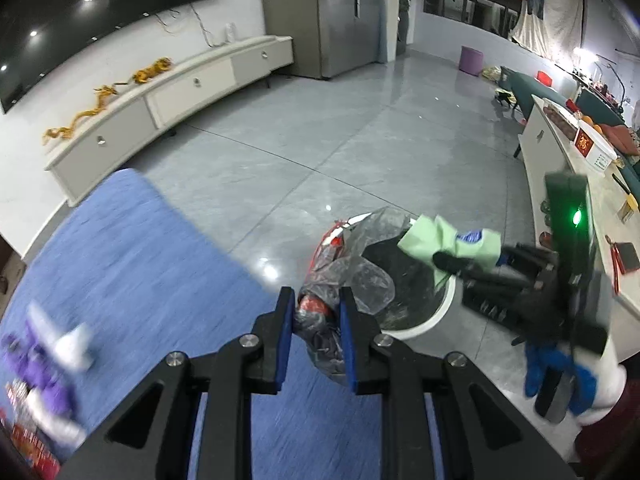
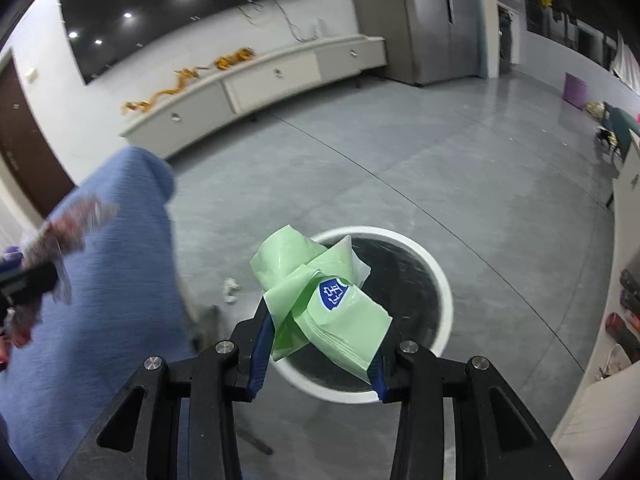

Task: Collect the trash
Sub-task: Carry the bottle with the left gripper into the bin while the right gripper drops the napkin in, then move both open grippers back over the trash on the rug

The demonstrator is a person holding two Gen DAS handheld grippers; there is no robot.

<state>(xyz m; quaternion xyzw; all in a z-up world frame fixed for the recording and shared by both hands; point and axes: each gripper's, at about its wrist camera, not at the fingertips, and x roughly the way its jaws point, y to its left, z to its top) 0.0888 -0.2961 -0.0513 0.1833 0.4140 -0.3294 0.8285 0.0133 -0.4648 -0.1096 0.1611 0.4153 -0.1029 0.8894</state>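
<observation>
A round white trash bin point(image 2: 442, 280) with a dark inside stands on the grey floor. My right gripper point(image 2: 320, 344) is shut on a crumpled light-green wrapper point(image 2: 320, 300) with a blue emblem, held over the bin's near rim. In the left wrist view my left gripper point(image 1: 316, 320) is shut on a clear plastic bag point(image 1: 352, 276) with red and dark scraps inside, hanging over the bin's left rim point(image 1: 416, 334). The right gripper point(image 1: 460, 264) with the green wrapper point(image 1: 444, 240) shows there from the side, over the bin.
A blue fabric surface point(image 1: 128, 264) lies left of the bin, with purple and white items point(image 1: 48, 356) on it. A small white scrap point(image 2: 231, 290) lies on the floor. A white counter point(image 1: 568, 184) stands to the right, a long low cabinet point(image 1: 160, 108) along the far wall.
</observation>
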